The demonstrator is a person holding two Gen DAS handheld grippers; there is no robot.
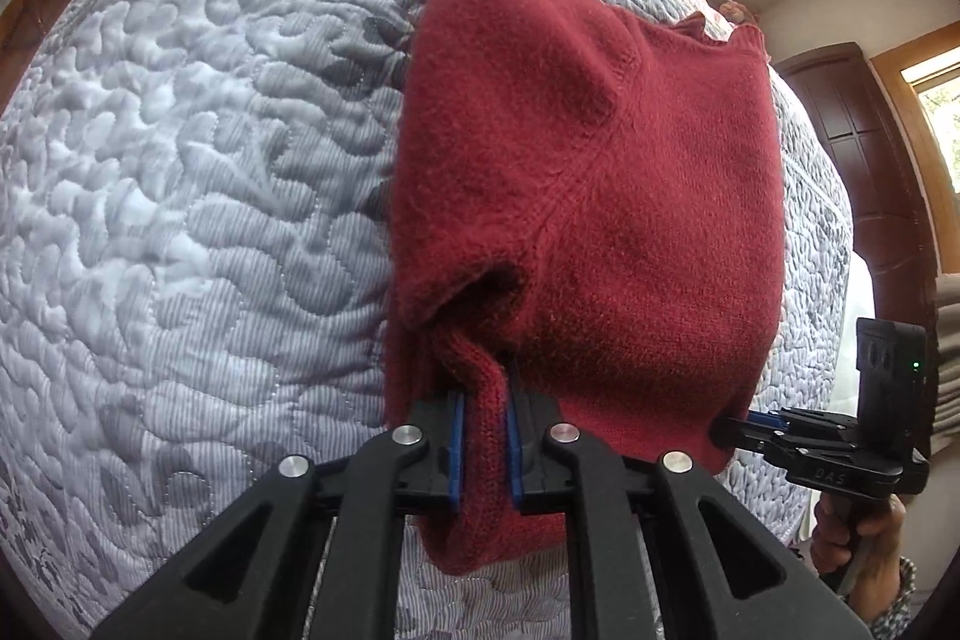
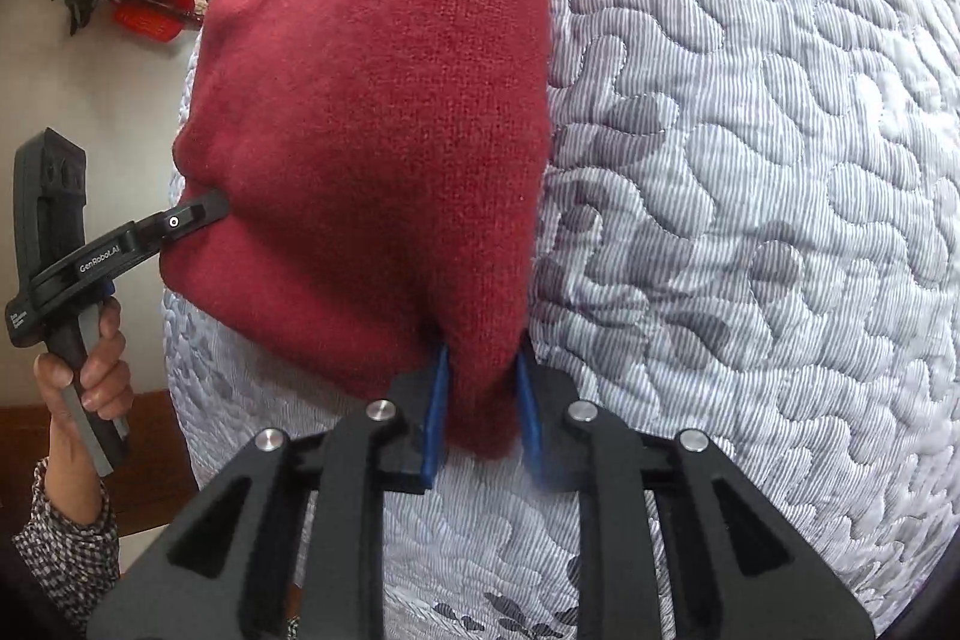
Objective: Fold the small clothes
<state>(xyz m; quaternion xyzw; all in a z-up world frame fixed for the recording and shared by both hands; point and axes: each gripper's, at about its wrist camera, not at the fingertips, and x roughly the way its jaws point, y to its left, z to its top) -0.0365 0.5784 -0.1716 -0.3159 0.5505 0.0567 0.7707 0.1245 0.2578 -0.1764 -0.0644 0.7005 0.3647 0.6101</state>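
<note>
A dark red knitted sweater [image 1: 600,172] lies folded on a grey quilted bedspread [image 1: 180,160]. My left gripper [image 1: 483,436] is shut on a ribbed edge of the sweater at its near left corner. In the right wrist view the same sweater [image 2: 372,100] stretches away from my right gripper [image 2: 480,400], which is shut on its near right corner. Each view shows the other gripper at the sweater's edge: the right one [image 1: 729,424] and the left one [image 2: 213,205], each held by a hand.
The quilted bedspread [image 2: 750,220] spreads wide on both sides of the sweater. A dark wooden door [image 1: 864,148] and a window stand beyond the bed's right side. Small items hang on a white wall [image 2: 120,88] to the left.
</note>
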